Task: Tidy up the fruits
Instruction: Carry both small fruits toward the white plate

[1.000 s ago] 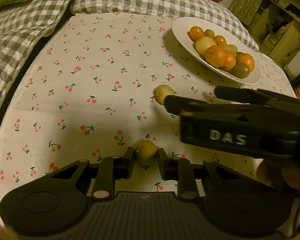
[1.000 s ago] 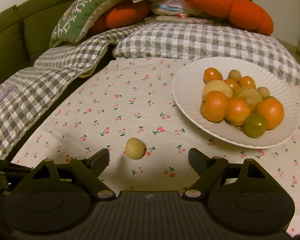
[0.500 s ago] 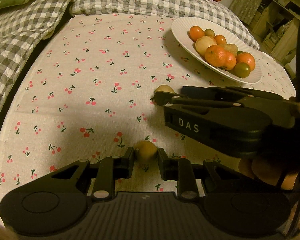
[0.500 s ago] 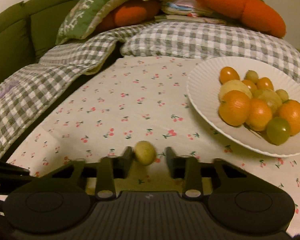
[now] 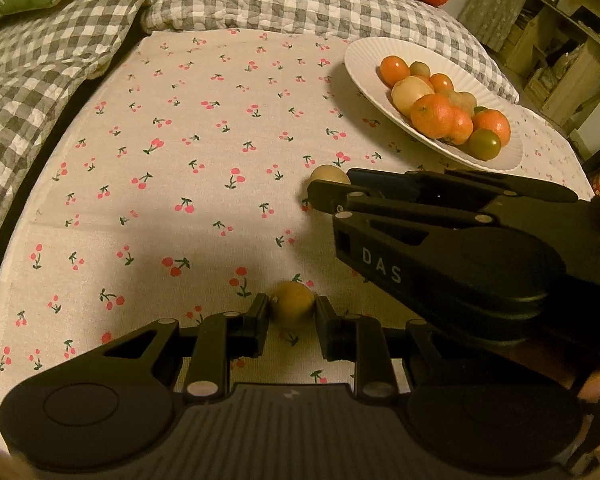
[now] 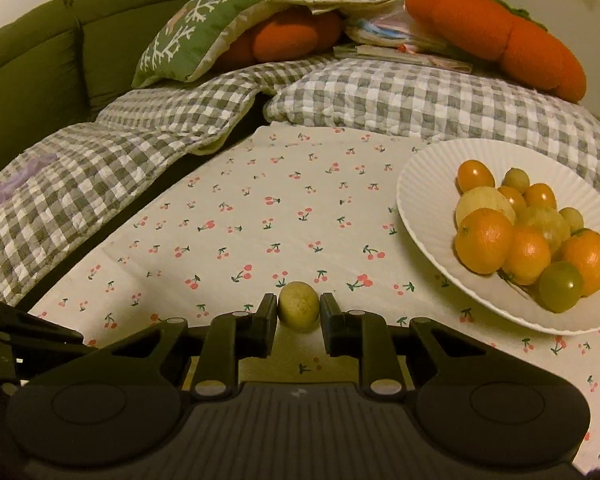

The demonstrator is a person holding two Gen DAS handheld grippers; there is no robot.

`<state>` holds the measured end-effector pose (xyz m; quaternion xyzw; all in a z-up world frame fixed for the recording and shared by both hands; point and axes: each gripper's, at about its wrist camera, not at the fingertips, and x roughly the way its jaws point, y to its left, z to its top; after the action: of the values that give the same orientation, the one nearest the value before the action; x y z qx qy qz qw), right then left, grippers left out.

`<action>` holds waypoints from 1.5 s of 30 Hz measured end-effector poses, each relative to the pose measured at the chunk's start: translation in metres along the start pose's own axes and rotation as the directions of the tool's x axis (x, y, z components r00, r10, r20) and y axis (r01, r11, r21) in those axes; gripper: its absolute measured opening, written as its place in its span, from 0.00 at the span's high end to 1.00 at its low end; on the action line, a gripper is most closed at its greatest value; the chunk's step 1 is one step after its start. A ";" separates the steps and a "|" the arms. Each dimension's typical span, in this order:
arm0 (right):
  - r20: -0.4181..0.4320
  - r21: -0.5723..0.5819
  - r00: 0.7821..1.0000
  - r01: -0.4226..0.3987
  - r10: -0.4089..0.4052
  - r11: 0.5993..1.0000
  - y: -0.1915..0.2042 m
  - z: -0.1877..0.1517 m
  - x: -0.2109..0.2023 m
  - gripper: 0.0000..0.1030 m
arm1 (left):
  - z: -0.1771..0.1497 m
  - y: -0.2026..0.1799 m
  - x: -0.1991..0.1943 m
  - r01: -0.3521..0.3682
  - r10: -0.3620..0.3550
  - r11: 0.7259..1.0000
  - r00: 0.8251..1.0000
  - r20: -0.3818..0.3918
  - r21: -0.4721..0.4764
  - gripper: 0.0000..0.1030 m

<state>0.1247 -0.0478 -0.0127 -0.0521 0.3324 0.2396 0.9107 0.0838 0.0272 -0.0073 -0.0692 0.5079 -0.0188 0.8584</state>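
My left gripper (image 5: 292, 312) is shut on a small yellow-green fruit (image 5: 292, 304) low over the cherry-print cloth. My right gripper (image 6: 299, 316) is shut on a second small pale yellow fruit (image 6: 299, 306); in the left wrist view this fruit (image 5: 328, 174) peeks out behind the right gripper's fingertips (image 5: 320, 196). A white ribbed plate (image 6: 420, 184) at the right holds several oranges, small tomatoes, pale fruits and a green one (image 6: 560, 286); it also shows in the left wrist view (image 5: 364, 60).
A grey checked quilt (image 6: 360, 96) borders the cloth at the back and left. Orange cushions (image 6: 500, 36) and a green cushion (image 6: 196, 36) lie behind it on a green sofa. Wooden shelves (image 5: 560, 40) stand at far right.
My right gripper has moved forward to the pale fruit and closed its fingers on it. My left gripper has stayed shut on its fruit, nearly still.
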 end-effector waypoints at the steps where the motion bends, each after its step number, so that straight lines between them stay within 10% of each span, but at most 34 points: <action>1: 0.002 0.003 1.000 -0.001 0.001 1.000 0.000 0.001 -0.001 0.80 | 0.000 0.000 -0.001 -0.002 0.002 1.000 1.000 0.004 0.001 0.91; 45: 0.189 0.156 0.982 -0.057 0.027 0.986 -0.031 0.043 -0.086 0.80 | 0.034 -0.025 -0.054 -0.038 0.025 0.998 0.971 0.236 0.051 0.91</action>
<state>0.1078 -0.0987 0.0729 0.0512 0.2648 0.2352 0.9338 0.0882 0.0111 0.0591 -0.0392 0.4030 -0.0109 0.9143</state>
